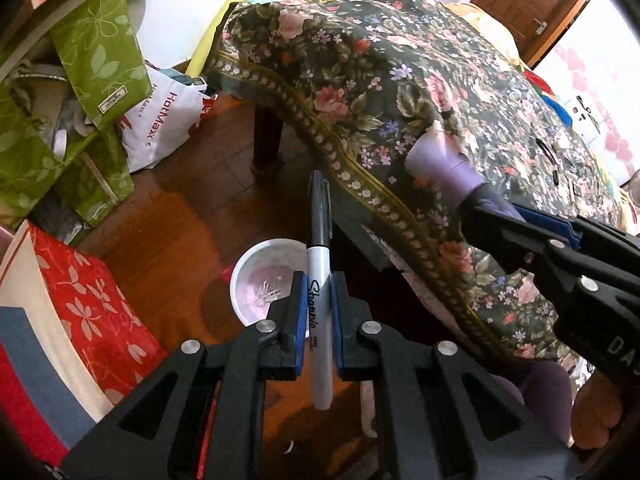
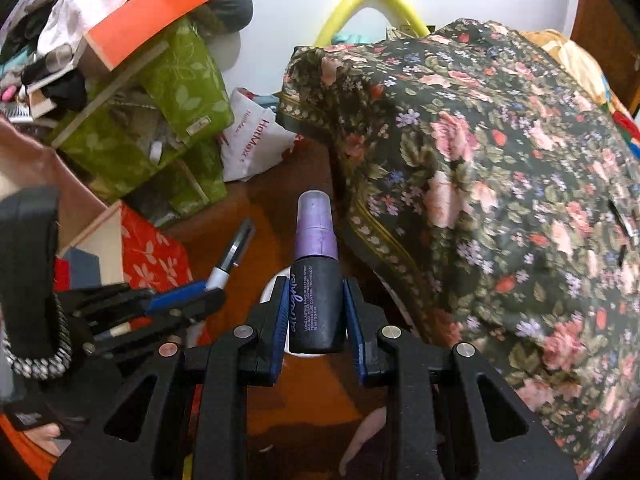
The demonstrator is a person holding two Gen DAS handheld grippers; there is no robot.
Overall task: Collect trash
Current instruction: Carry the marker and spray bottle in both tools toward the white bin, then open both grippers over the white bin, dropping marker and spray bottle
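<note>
Trash is in both your grips: your left gripper [image 1: 316,316] clamps a black-capped grey Sharpie marker [image 1: 319,280], your right gripper [image 2: 316,312] a small black spray bottle with a purple cap [image 2: 316,280]. You look mid-carry, both just above the round white waste bin [image 1: 244,276] on the wooden floor [image 1: 180,216]; next, centre each over it and release. Beyond hangs the dark floral tablecloth [image 1: 400,80].

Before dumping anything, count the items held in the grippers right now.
2: a marker in the left gripper, a spray bottle in the right gripper.
</note>
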